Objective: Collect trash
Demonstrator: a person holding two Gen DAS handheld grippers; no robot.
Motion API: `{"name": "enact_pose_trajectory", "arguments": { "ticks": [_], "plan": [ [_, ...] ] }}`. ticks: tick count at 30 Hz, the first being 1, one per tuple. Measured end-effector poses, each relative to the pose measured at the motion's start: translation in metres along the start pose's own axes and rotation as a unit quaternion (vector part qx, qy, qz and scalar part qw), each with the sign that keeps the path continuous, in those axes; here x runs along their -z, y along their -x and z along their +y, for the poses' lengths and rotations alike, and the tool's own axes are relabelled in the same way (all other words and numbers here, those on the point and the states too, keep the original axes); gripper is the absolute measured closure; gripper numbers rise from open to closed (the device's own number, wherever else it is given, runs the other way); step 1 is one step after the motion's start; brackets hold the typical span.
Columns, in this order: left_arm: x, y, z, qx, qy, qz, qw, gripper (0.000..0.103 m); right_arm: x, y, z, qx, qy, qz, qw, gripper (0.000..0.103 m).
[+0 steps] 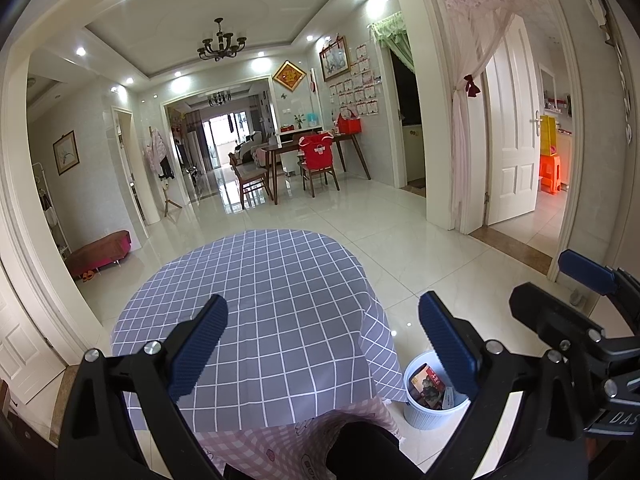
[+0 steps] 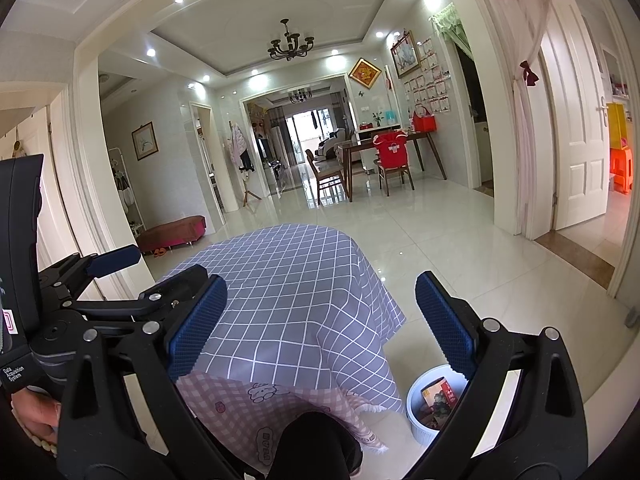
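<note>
Both grippers hang above the round table's checked grey cloth (image 1: 264, 300), side by side. The left gripper (image 1: 324, 344) has its jaws spread wide and holds nothing. The right gripper (image 2: 320, 320) is also wide apart and empty. The white trash bin (image 1: 420, 412) stands on the floor just beside the table's right edge, with a red packet (image 1: 430, 384) inside it.

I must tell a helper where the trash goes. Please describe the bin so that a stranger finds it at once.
Start at the round table with the grey checked cloth. On the white tiled floor at its right side stands a small white bin, with a red printed box inside. Nothing else stands on the floor near it.
</note>
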State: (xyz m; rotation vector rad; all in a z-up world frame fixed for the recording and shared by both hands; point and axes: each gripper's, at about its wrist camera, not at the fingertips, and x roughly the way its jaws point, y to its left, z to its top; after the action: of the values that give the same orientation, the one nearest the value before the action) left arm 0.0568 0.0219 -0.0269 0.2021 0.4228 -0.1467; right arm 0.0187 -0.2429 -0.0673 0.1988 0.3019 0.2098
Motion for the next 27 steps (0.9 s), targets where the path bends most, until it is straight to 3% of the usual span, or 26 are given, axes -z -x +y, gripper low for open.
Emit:
{"name": "enact_pose_trajectory", "arguments": {
  "ticks": [27],
  "plan": [
    [0.0077, -0.0064, 0.0059, 0.003, -0.006, -0.001, 1.0, 0.009, 0.0034, 0.0038, 0.0087, 0.002, -0.006, -0.002, 1.0, 0.01]
  ]
}}
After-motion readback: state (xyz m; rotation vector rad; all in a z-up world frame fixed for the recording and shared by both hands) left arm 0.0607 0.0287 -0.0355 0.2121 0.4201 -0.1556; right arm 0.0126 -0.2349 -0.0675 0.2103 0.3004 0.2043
